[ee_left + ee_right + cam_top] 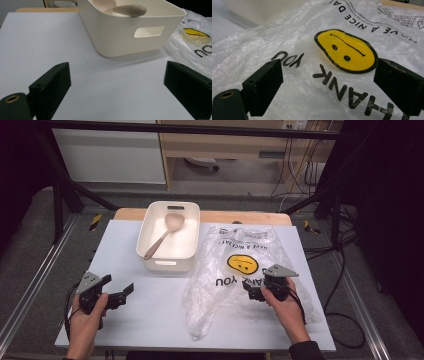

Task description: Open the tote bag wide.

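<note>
Tub: white tub near tabletop far edge holds a spoon | Bag: plastic bag lies flat — long way far-to-near | Fingers: left gripper spread, empty — right gripper spread over bag.

Bare surface runs along the left and near edges; the bin blocks the middle far side, and the plastic bag covers the right half.

Lying and standing on the one table are one bin, one spoon inside it and one plastic bag — while two grippers, left and right, are hovering — four black jaws in all.
</note>
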The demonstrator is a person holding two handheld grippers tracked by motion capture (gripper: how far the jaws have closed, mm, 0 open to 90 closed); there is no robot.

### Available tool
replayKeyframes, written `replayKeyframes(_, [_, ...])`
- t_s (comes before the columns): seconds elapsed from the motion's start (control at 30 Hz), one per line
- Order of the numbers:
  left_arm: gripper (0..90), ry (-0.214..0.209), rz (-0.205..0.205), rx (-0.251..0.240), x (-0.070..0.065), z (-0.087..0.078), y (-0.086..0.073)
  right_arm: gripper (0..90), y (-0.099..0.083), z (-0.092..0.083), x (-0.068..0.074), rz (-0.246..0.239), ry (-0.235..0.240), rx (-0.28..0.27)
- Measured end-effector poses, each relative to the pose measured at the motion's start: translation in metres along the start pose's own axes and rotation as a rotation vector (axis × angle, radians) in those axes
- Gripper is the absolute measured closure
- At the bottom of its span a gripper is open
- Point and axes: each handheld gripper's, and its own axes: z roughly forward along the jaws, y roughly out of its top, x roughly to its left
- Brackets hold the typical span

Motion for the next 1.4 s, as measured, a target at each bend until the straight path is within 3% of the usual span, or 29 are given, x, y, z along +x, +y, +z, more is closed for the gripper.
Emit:
replayKeyframes(0.2, [7.1, 0.005, 0.005, -0.029, -0.004, -0.003, 0.0, 7.2, 0.009, -0.022, 0.006, -0.003, -0.016, -0.01])
replayKeyframes(0.4, [7.2, 0.014, 0.018, -0.014, -0.004, 0.001, 0.0, 6.2, 0.019, -0.043, 0.002, 0.007, -0.043, -0.031])
replayKeyframes(0.47, [7.3, 0.023, 0.015, -0.005, -0.002, 0.002, -0.001, 6.2, 0.03, -0.056, -0.007, 0.018, -0.06, -0.066])
replayKeyframes(0.6, [7.2, 0.026, 0.006, -0.009, -0.001, 0.001, -0.001, 6.2, 0.045, -0.064, -0.02, 0.02, -0.079, -0.095])
replayKeyframes(0.77, [7.2, 0.021, 0.007, -0.001, -0.001, 0.002, -0.002, 6.7, 0.057, -0.064, -0.034, 0.028, -0.08, -0.089])
replayKeyframes(0.87, [6.8, 0.016, 0.0, 0.014, -0.001, 0.002, -0.002, 7.1, 0.06, -0.058, -0.056, 0.055, -0.093, -0.077])
replayKeyframes(0.9, [6.8, 0.016, 0.0, 0.014, -0.001, 0.002, -0.002, 7.1, 0.06, -0.058, -0.056, 0.055, -0.093, -0.077])
replayKeyframes(0.93, [6.8, 0.016, -0.003, 0.014, -0.001, 0.002, -0.002, 7.2, 0.057, -0.051, -0.066, 0.067, -0.106, -0.067])
replayKeyframes(1.07, [6.8, 0.022, -0.001, 0.013, -0.001, 0.002, -0.002, 8.2, 0.051, -0.043, -0.079, 0.076, -0.127, -0.038])
replayKeyframes(1.1, [6.9, 0.026, 0.0, 0.012, -0.001, 0.002, -0.002, 9.5, 0.046, -0.039, -0.089, 0.091, -0.135, -0.028])
replayKeyframes(1.23, [6.9, 0.016, -0.002, 0.031, -0.002, 0.004, -0.003, 11.6, 0.035, -0.032, -0.103, 0.13, -0.16, -0.013])
replayKeyframes(1.4, [6.9, 0.022, 0.004, 0.032, -0.003, 0.005, -0.003, 12.5, 0.016, -0.021, -0.114, 0.131, -0.214, 0.049])
